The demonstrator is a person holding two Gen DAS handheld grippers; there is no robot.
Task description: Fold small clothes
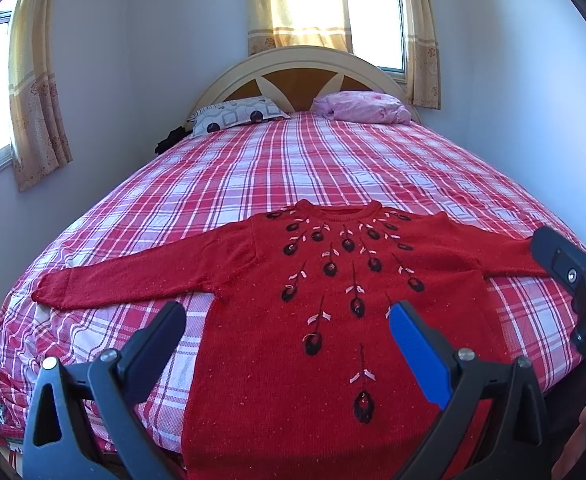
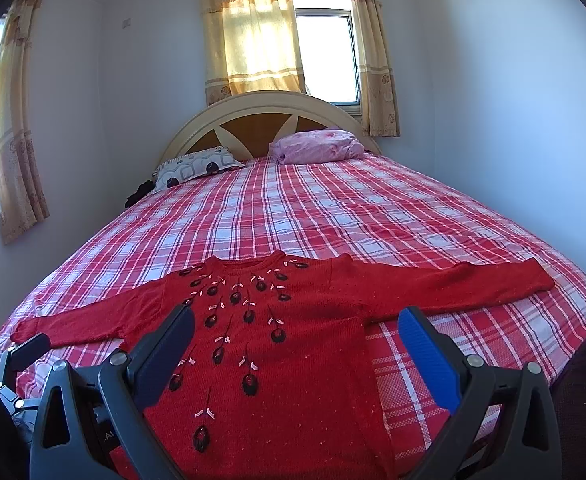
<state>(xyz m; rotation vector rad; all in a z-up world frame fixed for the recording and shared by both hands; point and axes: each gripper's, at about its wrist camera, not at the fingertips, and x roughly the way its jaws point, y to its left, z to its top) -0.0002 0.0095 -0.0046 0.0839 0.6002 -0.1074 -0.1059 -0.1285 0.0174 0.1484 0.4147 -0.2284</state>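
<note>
A red knitted sweater (image 1: 293, 288) with black and pink embroidered flowers lies flat, front up, on the near end of the bed, both sleeves spread out sideways; it shows again in the right wrist view (image 2: 293, 344). My left gripper (image 1: 289, 312) hovers open above the sweater's lower body, nothing between its fingers. My right gripper (image 2: 297, 320) is open too, held above the sweater's right half. The right gripper's body (image 1: 573, 276) shows at the right edge of the left wrist view, over the end of the right sleeve. The hem hangs toward the bed's near edge.
The bed (image 1: 313, 160) has a red and white plaid cover. Two pillows, one patterned (image 1: 237, 114) and one pink (image 1: 365, 108), lie at the curved headboard (image 1: 301, 76). Curtained windows stand behind and to the left. Walls close in on both sides.
</note>
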